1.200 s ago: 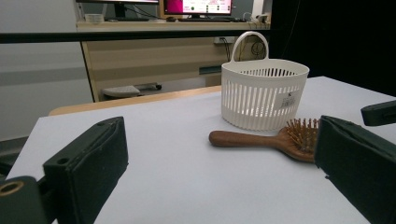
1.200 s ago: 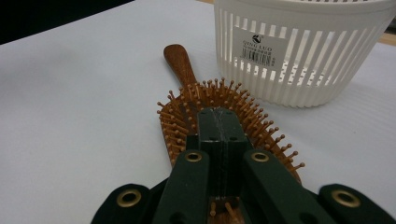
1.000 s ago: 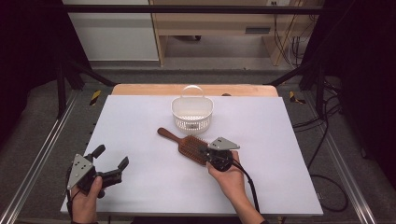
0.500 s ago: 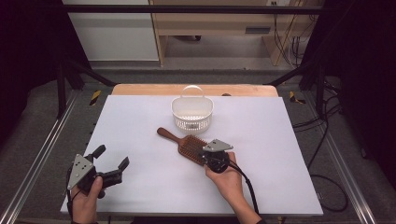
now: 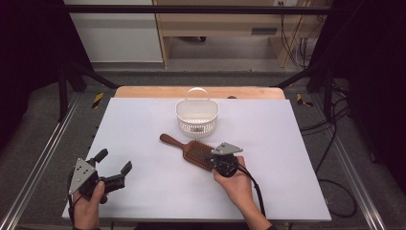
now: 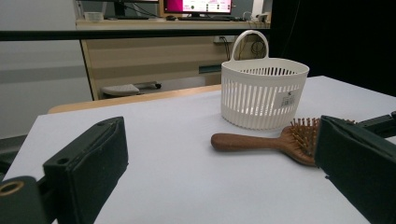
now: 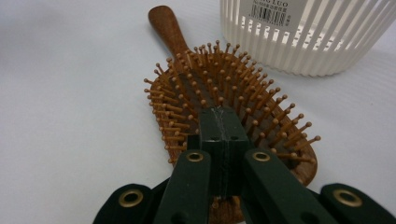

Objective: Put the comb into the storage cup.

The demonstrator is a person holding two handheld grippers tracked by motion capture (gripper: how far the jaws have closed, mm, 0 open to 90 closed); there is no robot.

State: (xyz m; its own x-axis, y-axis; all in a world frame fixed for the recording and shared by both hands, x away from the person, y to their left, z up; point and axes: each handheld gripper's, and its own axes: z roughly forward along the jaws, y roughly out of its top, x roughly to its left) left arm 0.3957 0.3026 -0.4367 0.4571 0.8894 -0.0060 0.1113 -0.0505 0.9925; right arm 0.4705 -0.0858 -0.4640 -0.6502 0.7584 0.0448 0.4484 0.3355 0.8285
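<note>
1. Hairbrush point(image 5: 194, 151) flat at table point(image 5: 143, 124) centre, bristles up, just near of white basket point(image 5: 197, 116).
2. Long axis: handle far-left, head near-right.
3. Right gripper point(image 7: 219, 122) jaws pressed together, tips over head's near end; grip on brush not confirmed.
4. Left gripper point(image 5: 114, 167) spread wide, near-left, well apart.
5. Versus earlier frame: right gripper shifted slightly near and right along head; brush and left gripper unmoved.

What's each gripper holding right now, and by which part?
Right gripper: jaws shut above the hairbrush head; whether they pinch bristles cannot be told. Left gripper: open, empty.
</note>
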